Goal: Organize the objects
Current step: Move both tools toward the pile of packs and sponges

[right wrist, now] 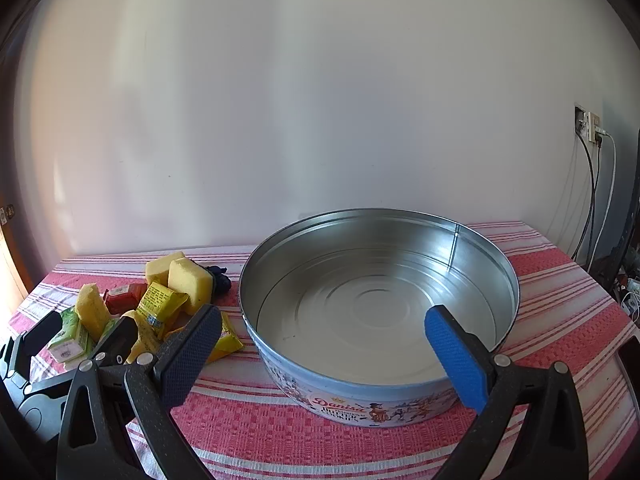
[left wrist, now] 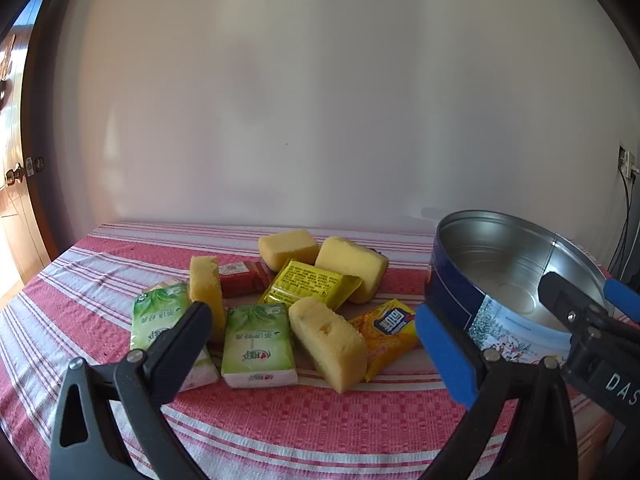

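A pile of small things lies on the red striped cloth (left wrist: 280,432): several yellow sponges such as the near one (left wrist: 328,344), two green tissue packs (left wrist: 258,344), a yellow packet (left wrist: 314,284), an orange snack packet (left wrist: 386,330) and a red packet (left wrist: 240,278). An empty round cookie tin (right wrist: 380,396) stands to their right. My left gripper (left wrist: 316,348) hovers open in front of the pile, nothing between its fingers. My right gripper (right wrist: 324,356) hangs open over the tin's near rim, holding nothing. The pile (right wrist: 160,300) shows left of the tin.
A plain white wall rises right behind the table. Cables and a wall socket (right wrist: 588,124) hang at the far right. A wooden door (left wrist: 12,208) stands at the left. A dark small object (right wrist: 219,276) lies behind the sponges.
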Demonstrator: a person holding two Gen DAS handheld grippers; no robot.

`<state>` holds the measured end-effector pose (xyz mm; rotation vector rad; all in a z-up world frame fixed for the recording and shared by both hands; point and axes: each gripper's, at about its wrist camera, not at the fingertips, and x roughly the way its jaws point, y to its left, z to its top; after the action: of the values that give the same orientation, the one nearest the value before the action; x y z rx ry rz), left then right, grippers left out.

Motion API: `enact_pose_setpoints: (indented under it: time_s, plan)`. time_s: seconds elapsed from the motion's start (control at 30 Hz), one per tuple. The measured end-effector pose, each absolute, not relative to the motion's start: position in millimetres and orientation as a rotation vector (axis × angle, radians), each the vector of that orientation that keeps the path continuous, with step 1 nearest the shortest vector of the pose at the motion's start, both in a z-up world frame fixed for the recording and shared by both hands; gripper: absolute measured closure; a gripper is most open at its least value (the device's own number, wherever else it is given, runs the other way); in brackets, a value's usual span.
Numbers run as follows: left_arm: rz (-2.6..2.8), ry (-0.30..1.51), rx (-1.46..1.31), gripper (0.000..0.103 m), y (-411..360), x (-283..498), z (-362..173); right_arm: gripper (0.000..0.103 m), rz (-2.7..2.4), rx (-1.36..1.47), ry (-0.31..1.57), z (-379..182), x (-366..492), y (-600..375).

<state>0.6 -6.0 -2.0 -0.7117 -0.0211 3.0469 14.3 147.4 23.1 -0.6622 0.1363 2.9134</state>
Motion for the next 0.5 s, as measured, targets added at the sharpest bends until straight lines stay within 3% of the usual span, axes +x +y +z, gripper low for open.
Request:
enact_pose_setpoints:
  time_s: [0.5]
  plan:
    - [3.032,-0.056,-0.755,0.000,-13.3,-2.9,-4.0,0.000,2.918,-0.654,0.145,20.6,12.5,148.7]
